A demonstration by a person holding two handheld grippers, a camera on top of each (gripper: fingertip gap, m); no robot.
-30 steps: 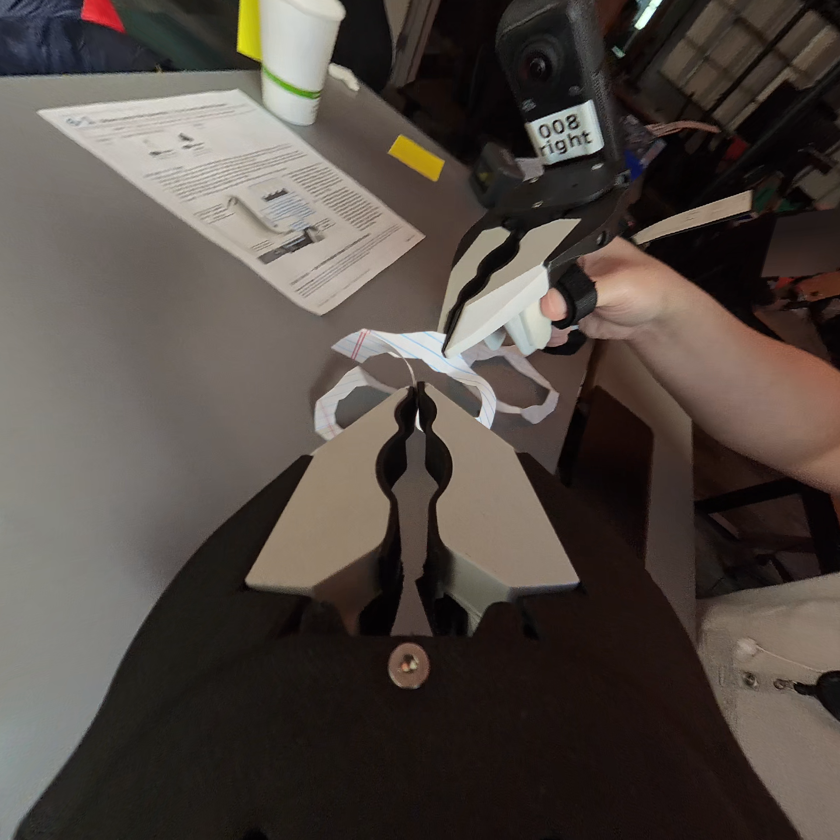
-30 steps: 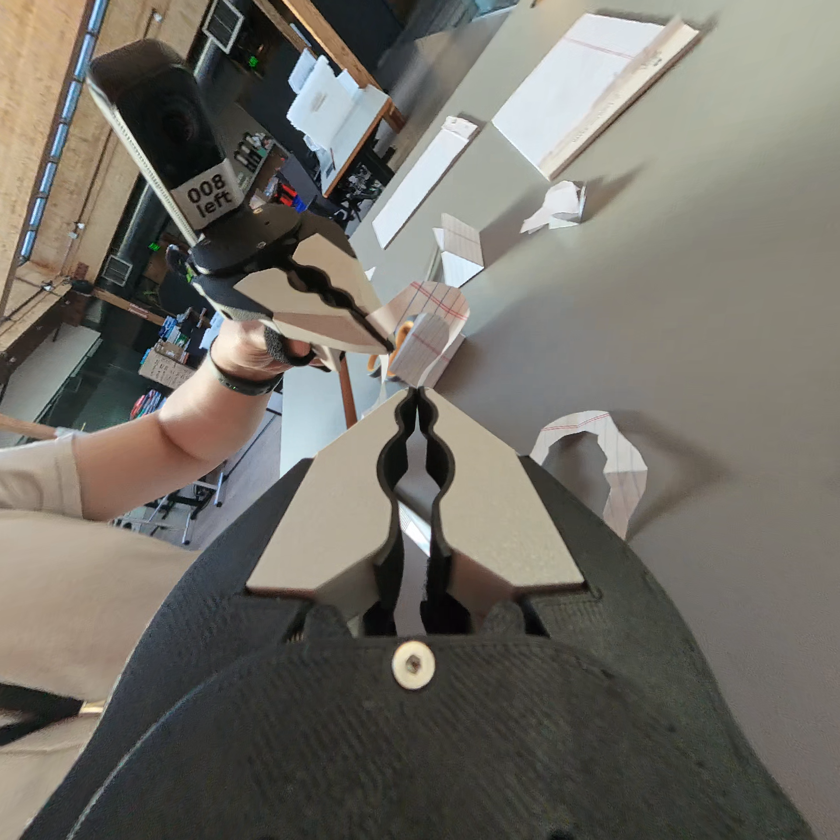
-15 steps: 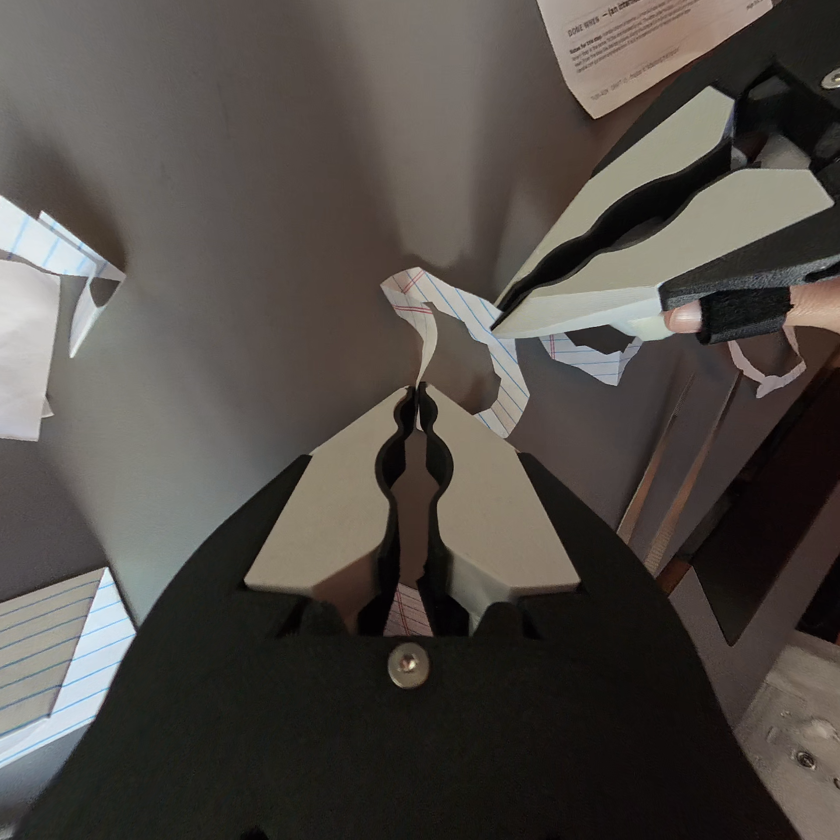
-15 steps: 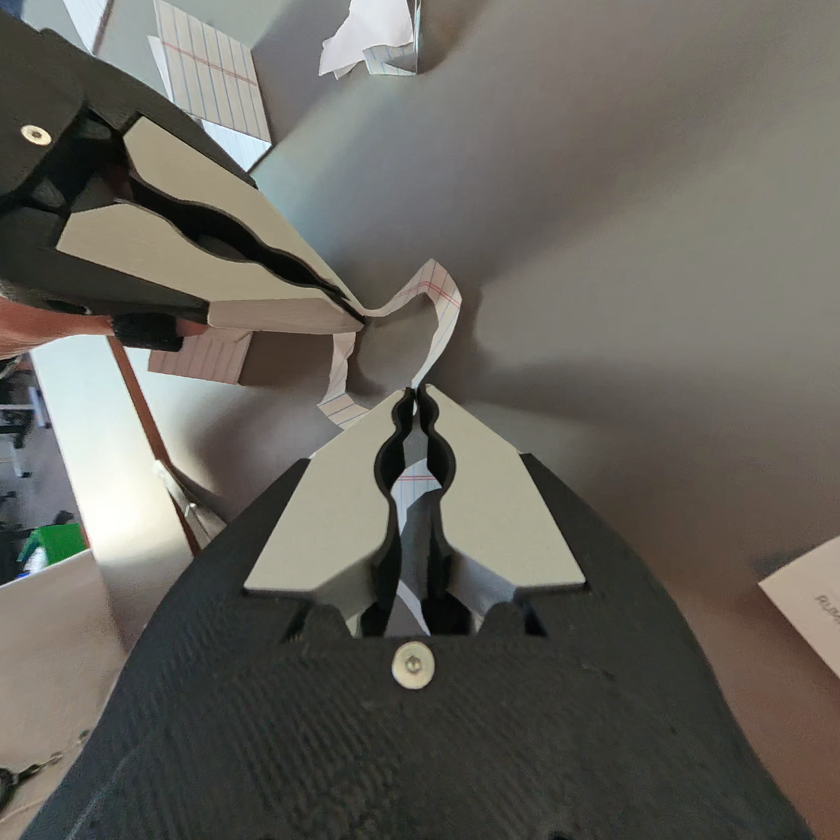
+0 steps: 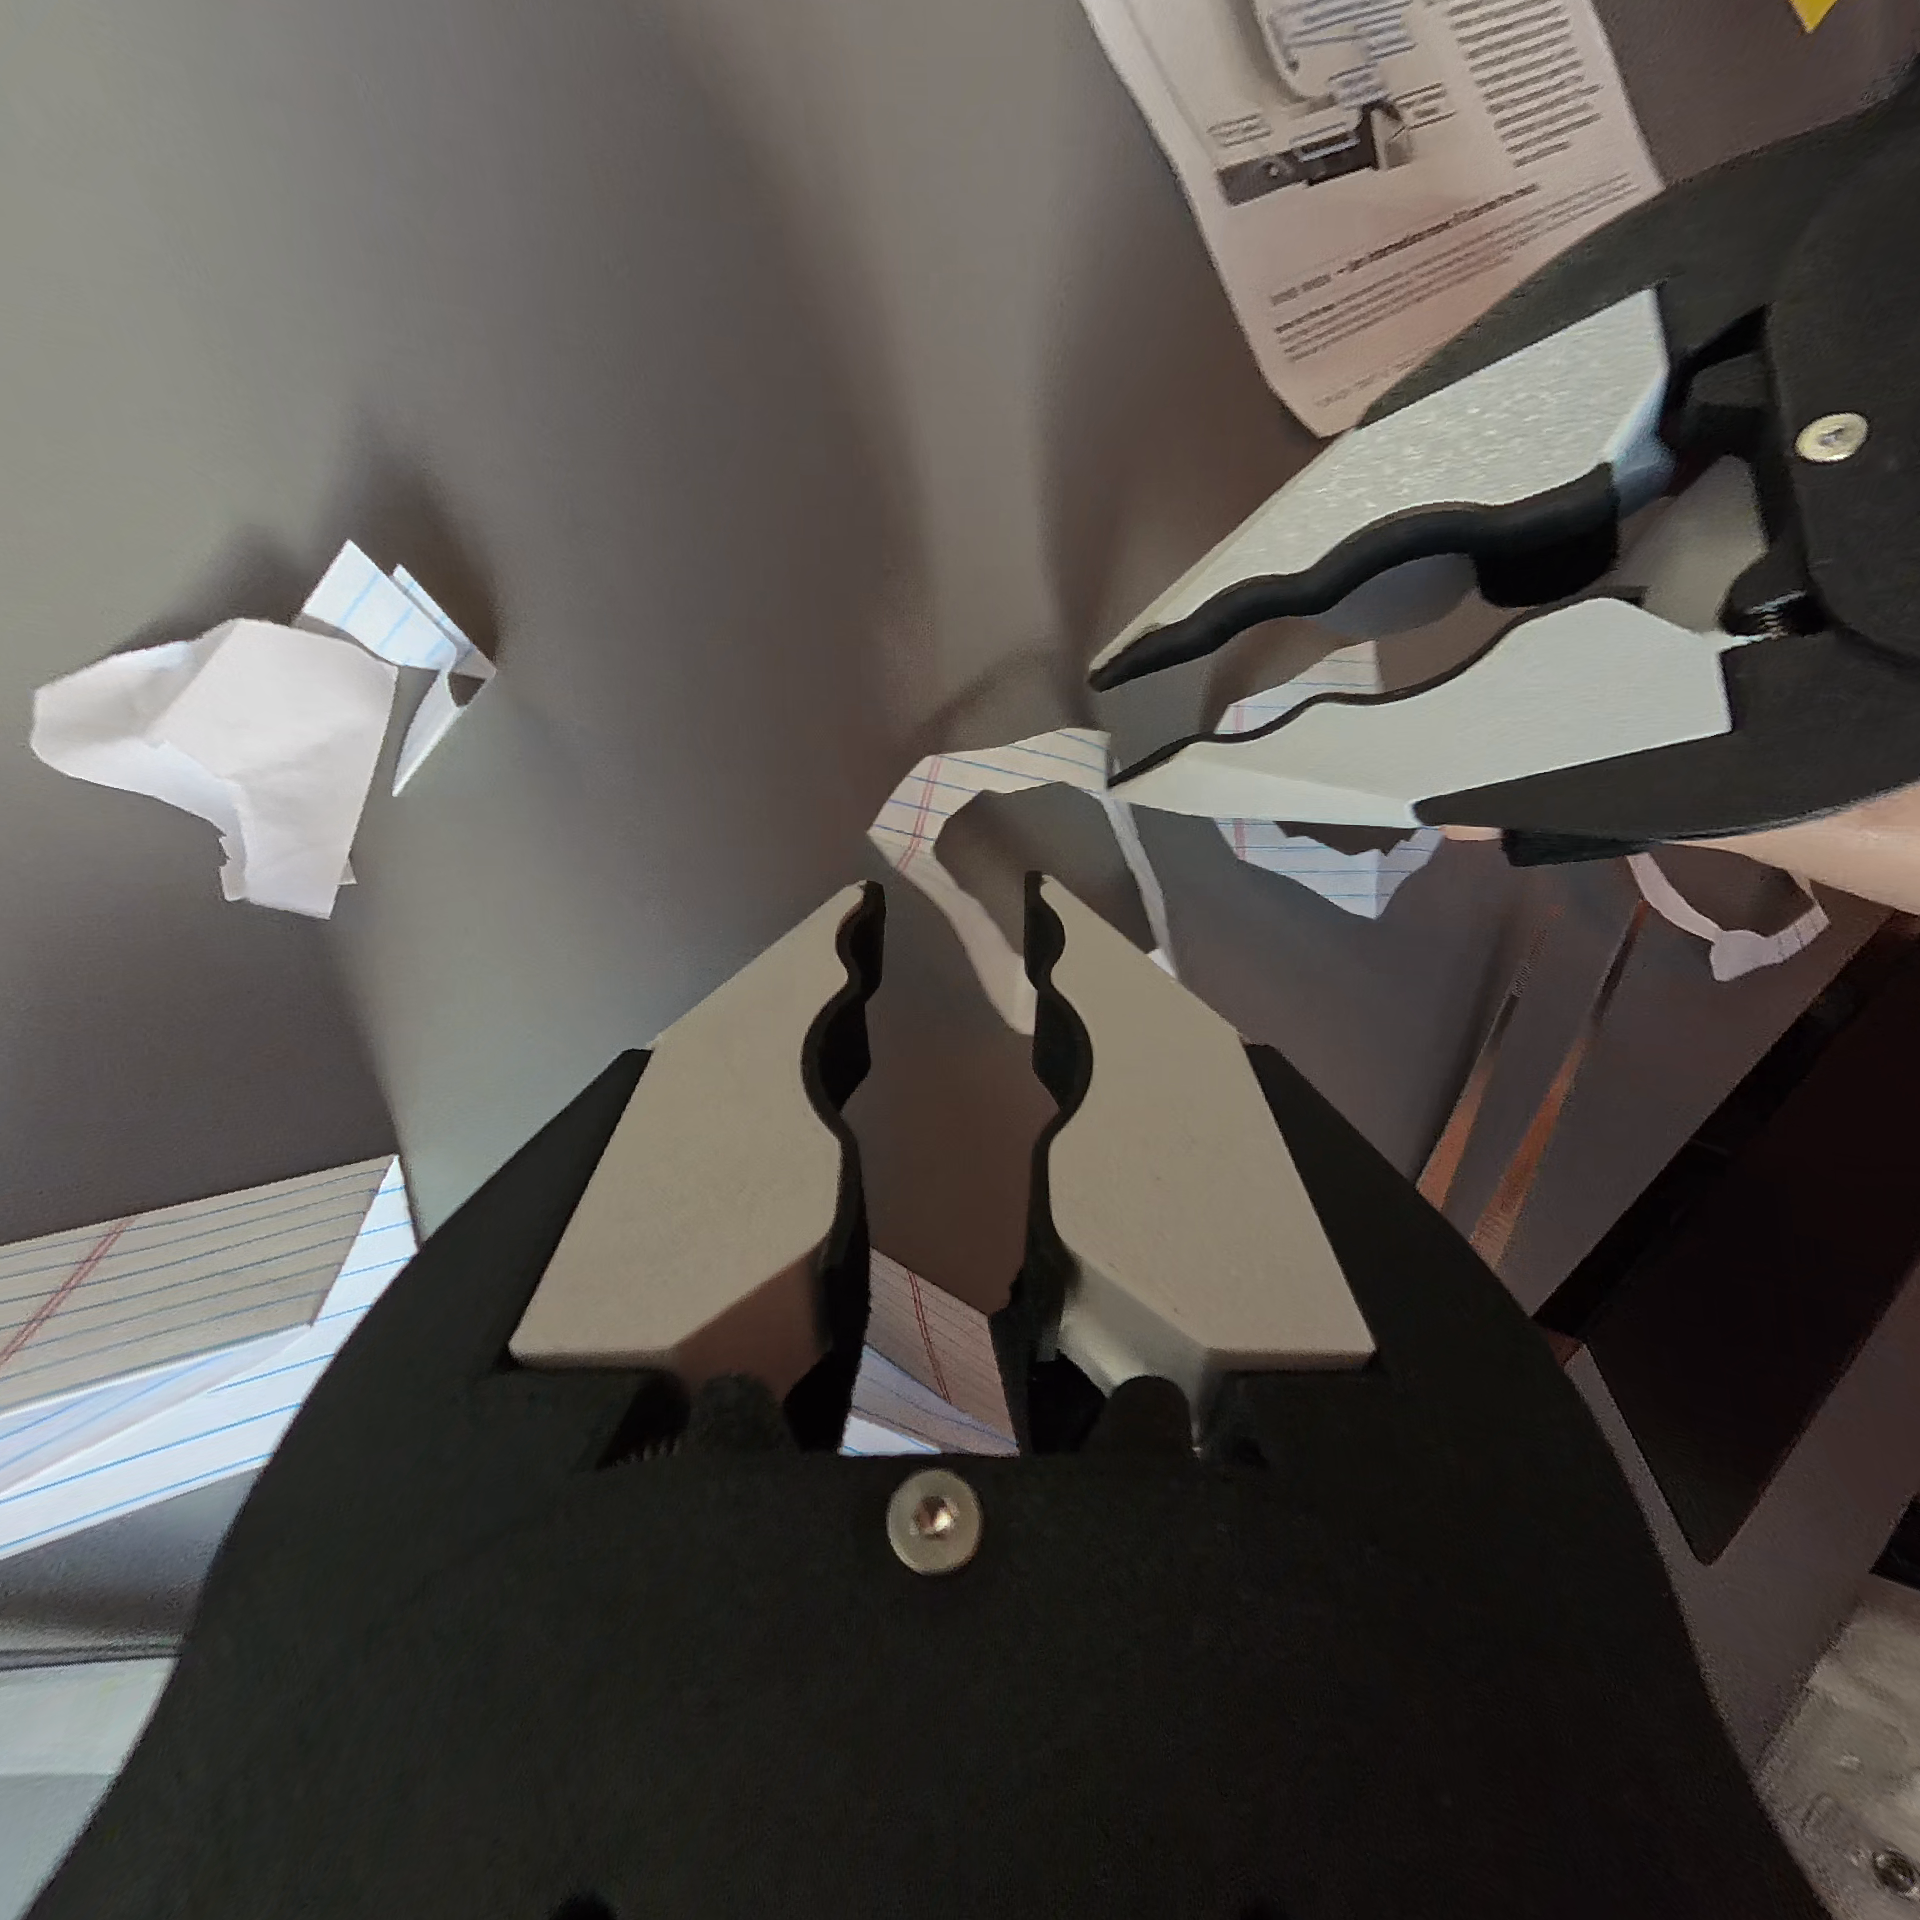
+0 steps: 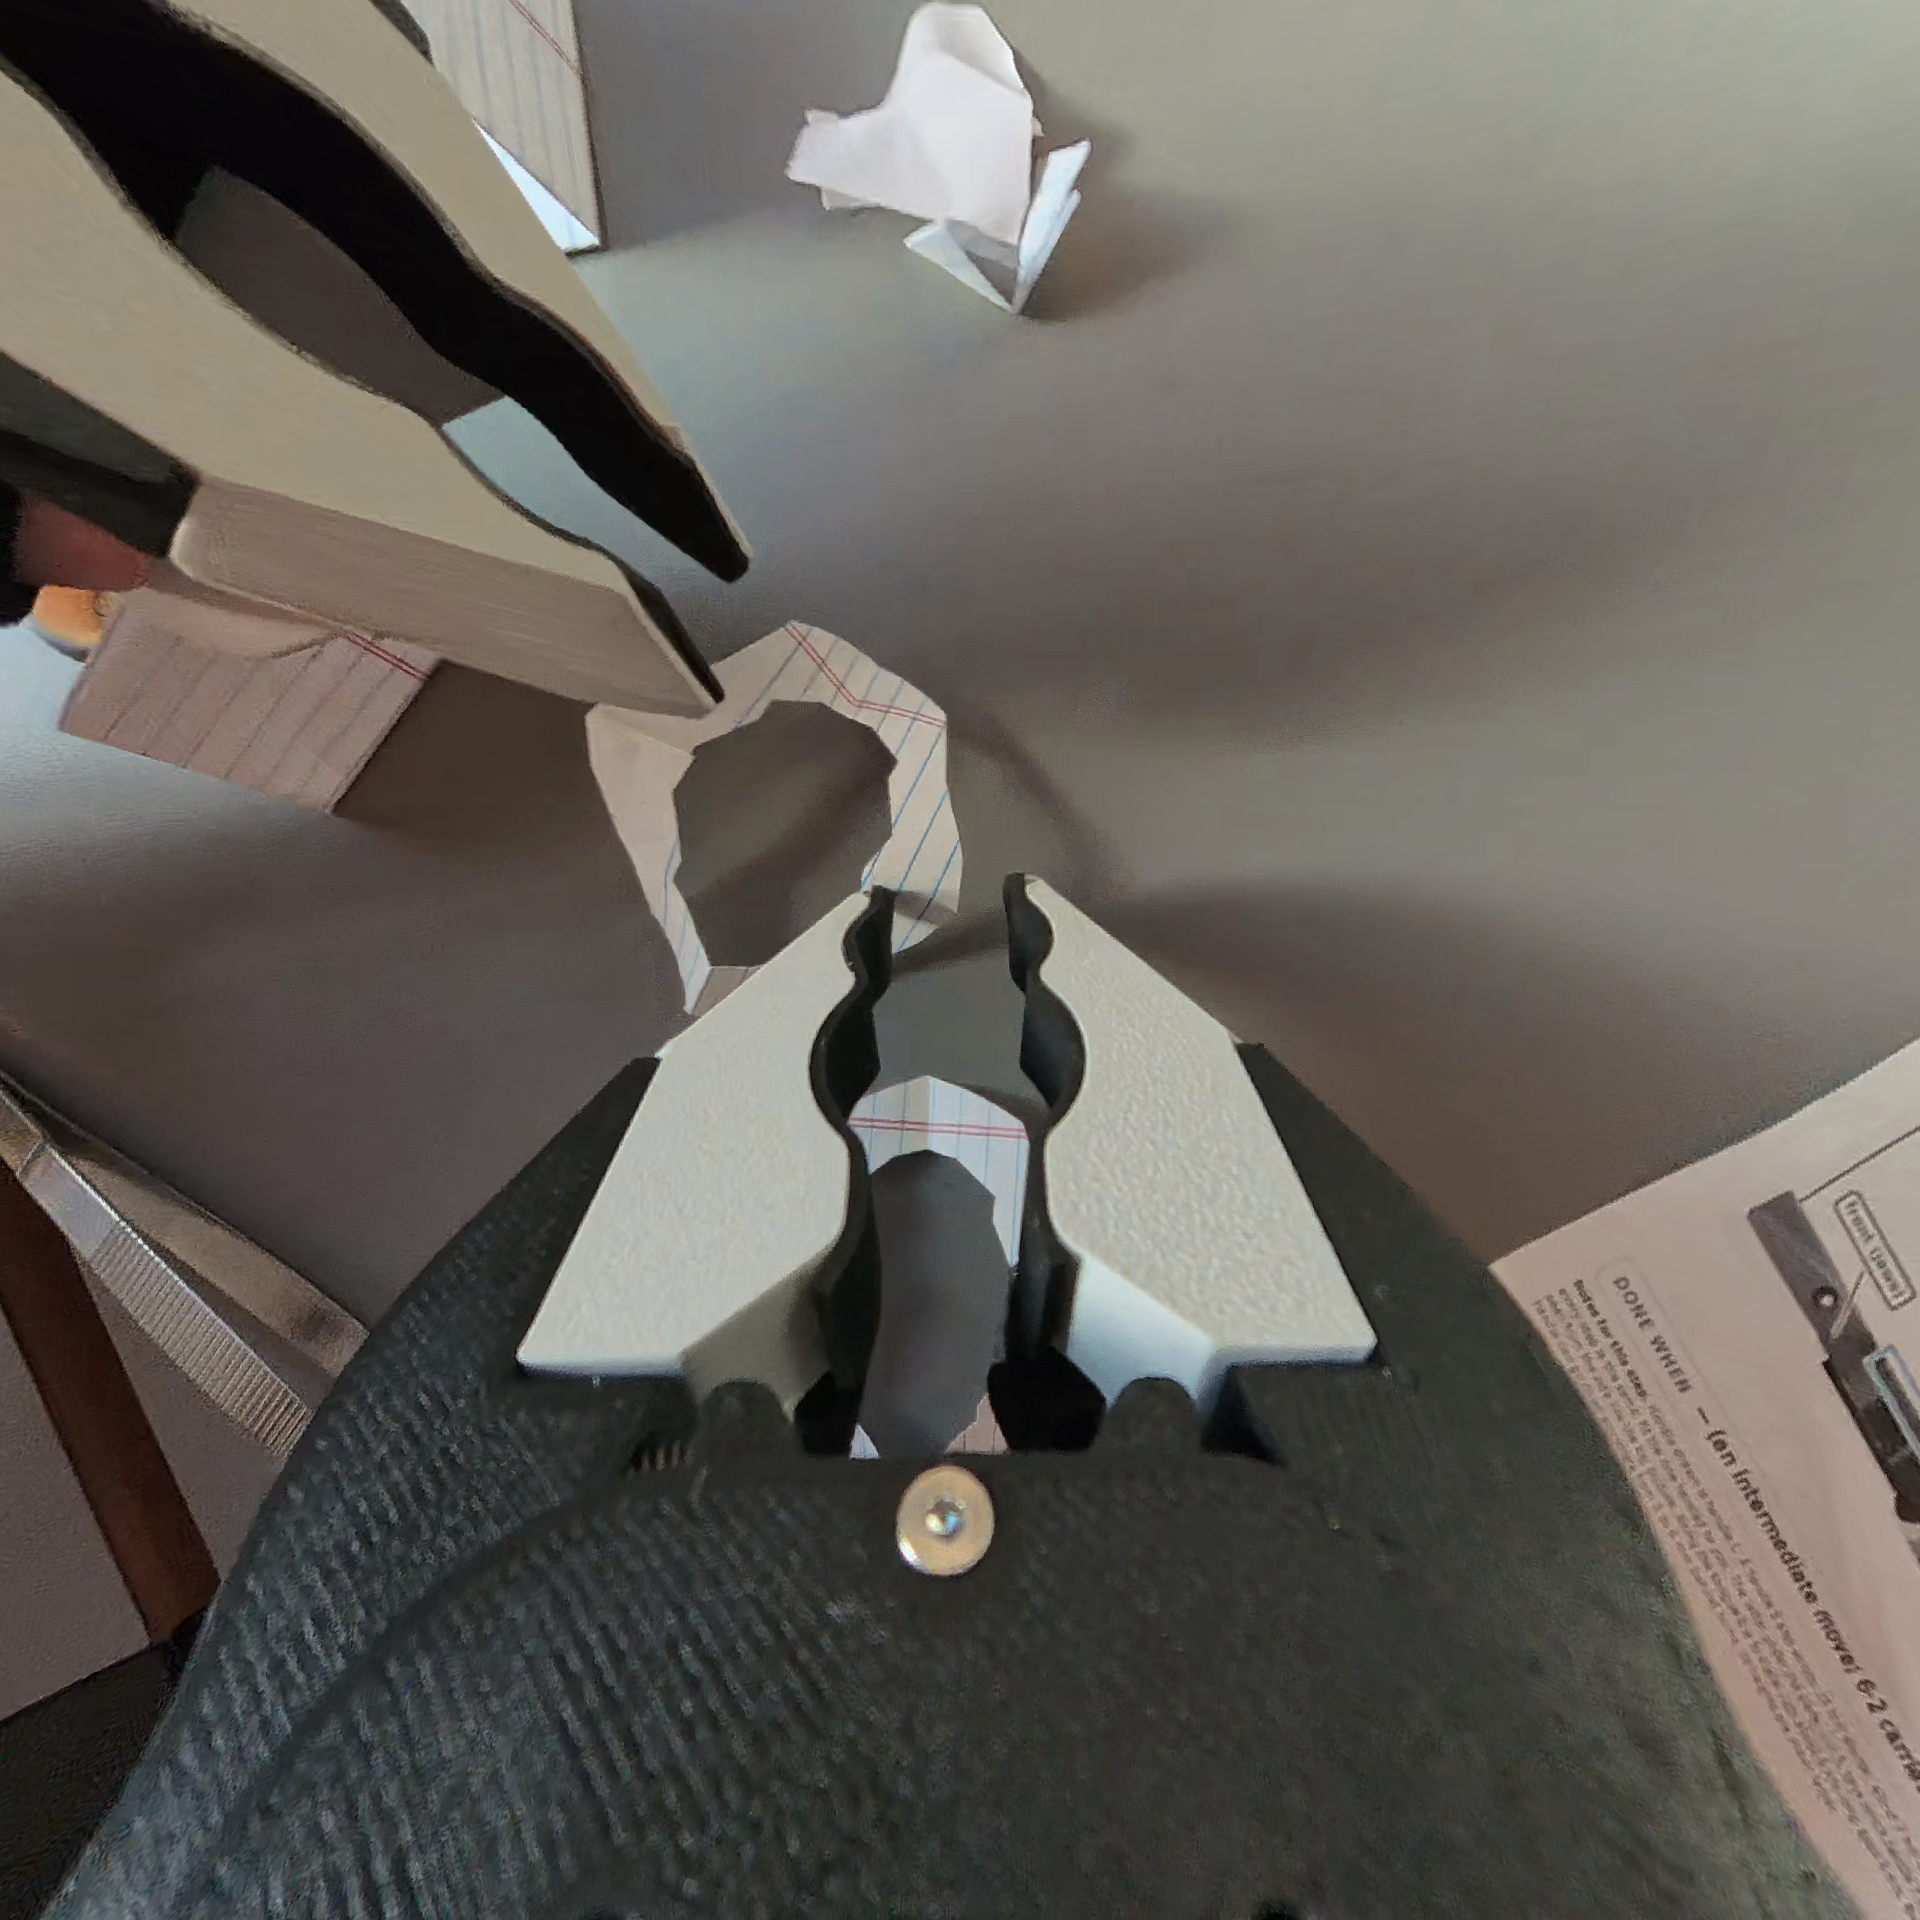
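A torn loop of lined paper (image 5: 987, 774) lies loose on the grey table (image 5: 623, 416) between both grippers. My left gripper (image 5: 952, 891) is open and empty, its tips just short of the loop. My right gripper (image 6: 950, 891) is open and empty too, right over the loop's near edge (image 6: 920, 748). In the left wrist view the right gripper (image 5: 1108, 727) hangs at the upper right with its jaws apart, its lower tip next to the paper. In the right wrist view the left gripper (image 6: 722, 634) is at the upper left, jaws apart.
A crumpled ball of paper (image 5: 239, 727) lies farther out and also shows in the right wrist view (image 6: 935, 177). A printed sheet (image 5: 1403, 156) lies to the right and a lined pad (image 5: 156, 1299) to the left. The table's metal edge strip (image 5: 1507, 1091) runs close by. About 6 cm separates my left fingertips from my right.
Both grippers were shut on the paper strip half a second ago and are now open. The strip has dropped out of both and lies slack on the table.
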